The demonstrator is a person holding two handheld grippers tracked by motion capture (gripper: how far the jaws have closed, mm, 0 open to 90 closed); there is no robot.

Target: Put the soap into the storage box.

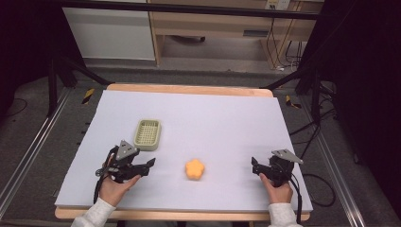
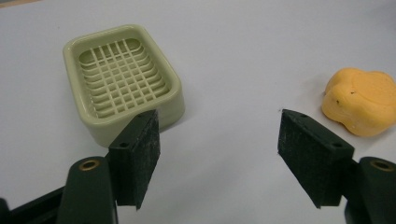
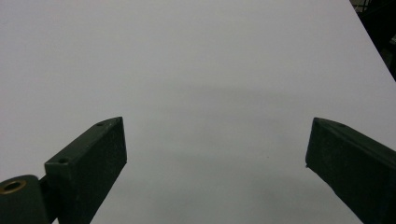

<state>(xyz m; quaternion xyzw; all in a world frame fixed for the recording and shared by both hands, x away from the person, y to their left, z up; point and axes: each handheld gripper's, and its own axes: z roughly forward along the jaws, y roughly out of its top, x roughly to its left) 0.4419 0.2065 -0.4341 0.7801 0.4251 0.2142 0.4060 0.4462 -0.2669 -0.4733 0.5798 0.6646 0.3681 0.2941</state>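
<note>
A pale green soap dish with a grid insert sits left of the table's middle. An orange flower-shaped soap lies nearer the front, at centre. My left gripper is open, low over the table in front of the dish and left of the soap. In the left gripper view the soap dish lies ahead at the left and the soap ahead at the right, nothing between the jaws. My right gripper is open at the front right, with only bare table between its pads.
The white table cover stretches wide behind and between the objects. The wooden table edge shows at the back. Dark frame legs and cables stand on the floor at both sides.
</note>
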